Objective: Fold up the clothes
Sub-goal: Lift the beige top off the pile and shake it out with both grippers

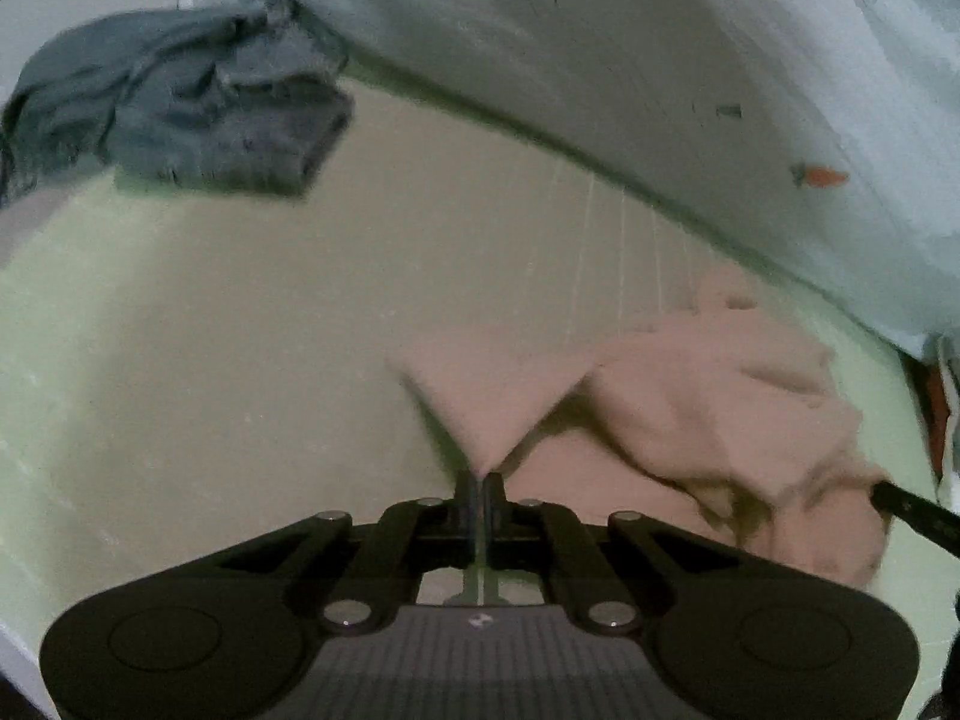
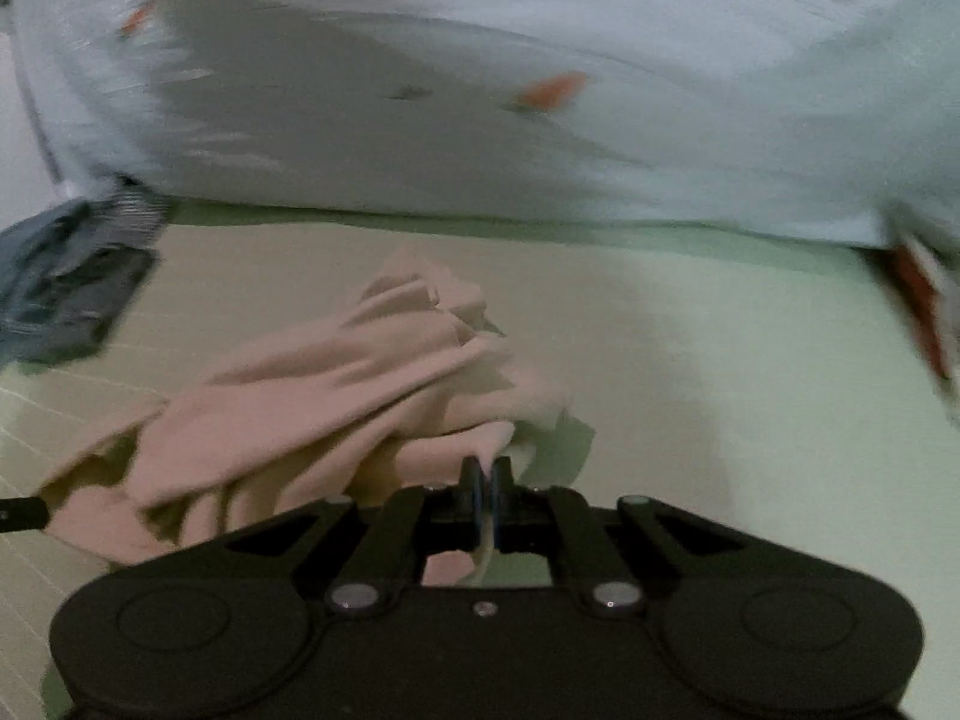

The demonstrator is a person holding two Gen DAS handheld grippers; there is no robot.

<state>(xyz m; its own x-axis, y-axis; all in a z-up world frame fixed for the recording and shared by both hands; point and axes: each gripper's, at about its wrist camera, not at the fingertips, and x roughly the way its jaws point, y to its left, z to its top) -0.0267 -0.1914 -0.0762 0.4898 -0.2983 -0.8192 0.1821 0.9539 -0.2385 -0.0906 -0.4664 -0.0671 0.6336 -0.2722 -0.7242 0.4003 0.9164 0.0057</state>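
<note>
Here both grippers' fingers pinch the pink garment (image 1: 708, 396) — stretched lengthwise between them.

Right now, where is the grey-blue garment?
The grey-blue garment lies crumpled at far left in both views, beside the pale bedding, apart from the pink cloth.

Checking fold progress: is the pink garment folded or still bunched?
Bunched: the pink garment hangs in loose creases, pinched by left gripper and right gripper.
</note>
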